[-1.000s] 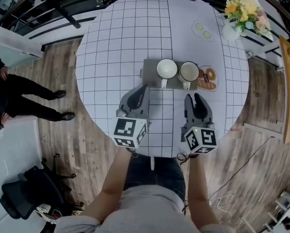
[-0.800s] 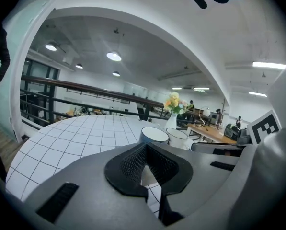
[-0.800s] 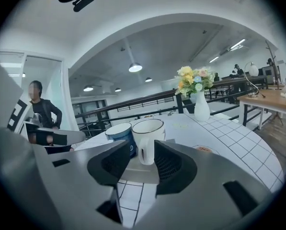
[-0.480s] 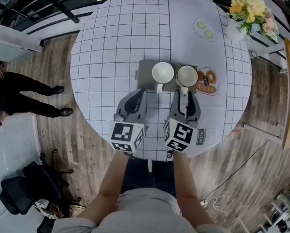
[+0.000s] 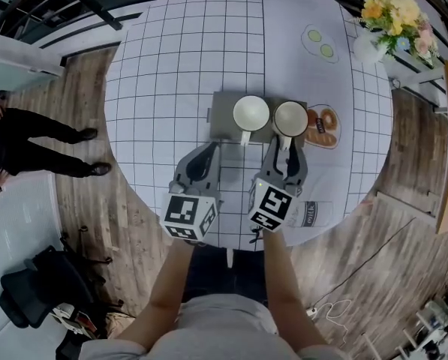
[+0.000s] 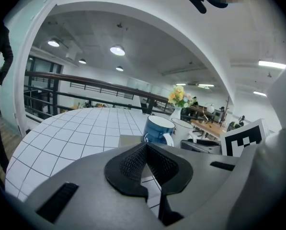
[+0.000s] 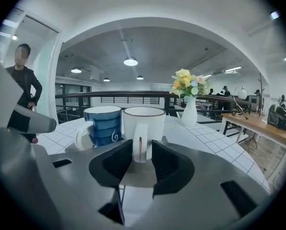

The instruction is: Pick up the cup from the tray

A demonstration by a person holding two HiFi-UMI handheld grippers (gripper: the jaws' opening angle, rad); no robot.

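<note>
A round table under a grid-patterned cloth bears a grey tray holding a blue striped cup and, just to its right, a white cup, both handles turned toward the person. The right gripper sits low at the tray's front with the white cup's handle between its jaws, which are closing but do not yet seem to press it, probably because the handle offers the narrowest, surest hold. The left gripper hangs near the tray's front edge, jaws fully together and empty, seemingly parked out of the way.
</note>
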